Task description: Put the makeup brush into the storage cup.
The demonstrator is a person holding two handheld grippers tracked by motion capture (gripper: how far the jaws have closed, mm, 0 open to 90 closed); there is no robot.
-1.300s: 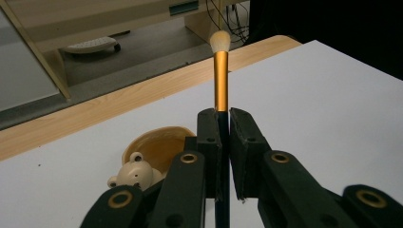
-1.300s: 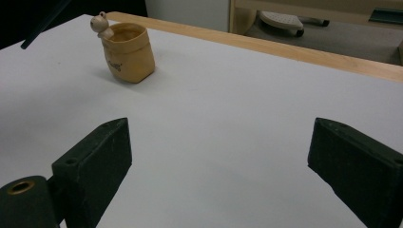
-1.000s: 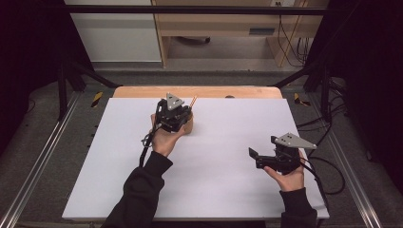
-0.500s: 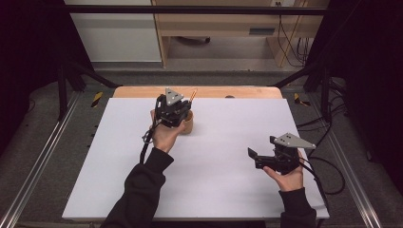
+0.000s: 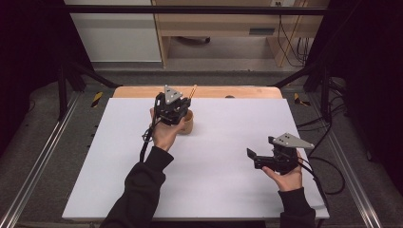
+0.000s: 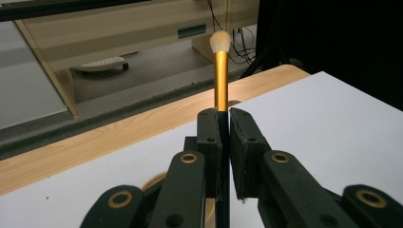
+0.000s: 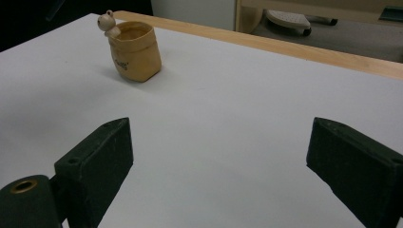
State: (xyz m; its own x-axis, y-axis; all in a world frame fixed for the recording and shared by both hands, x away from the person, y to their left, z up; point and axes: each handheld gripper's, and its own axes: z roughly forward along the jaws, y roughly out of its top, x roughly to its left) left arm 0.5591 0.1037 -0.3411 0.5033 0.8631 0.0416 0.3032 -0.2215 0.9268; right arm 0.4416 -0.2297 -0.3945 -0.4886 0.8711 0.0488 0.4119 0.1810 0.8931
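Gold-handled brush (image 6: pixel 221 78): a makeup-style brush with a gold metal ferrule, a pale rounded bristle tip and a dark lower handle, standing nearly upright, bristles up.
Left gripper (image 5: pixel 172 108): pressed together on the dark handle of the brush, seen close up in the left gripper view (image 6: pixel 225 142); it hangs just over the pot near the far edge of the surface.
Tan pot (image 7: pixel 134 51): a small soft-sided holder, mouth open upward, with a little bear figure (image 7: pixel 107 22) perched on its rim; in the high view it sits just beside the left hand (image 5: pixel 188 123).
Right gripper (image 5: pixel 266 159): jaws spread wide, nothing between them, resting low at the near right of the surface, well apart from the pot.
Surface (image 5: pixel 223 161): white sheet over a wooden tabletop whose far edge shows (image 5: pixel 247 91).
Step in hand, as judged: lowering the brush, handle first, into the pot.
How to do it well: keep the brush upright and centred over the mouth, away from the bear on the rim; lower straight down until the handle end meets the bottom, and only then loosen the pinch.
Risk: the pot looks light and soft, so a sideways nudge could tip it; the free gripper could steady its wall.
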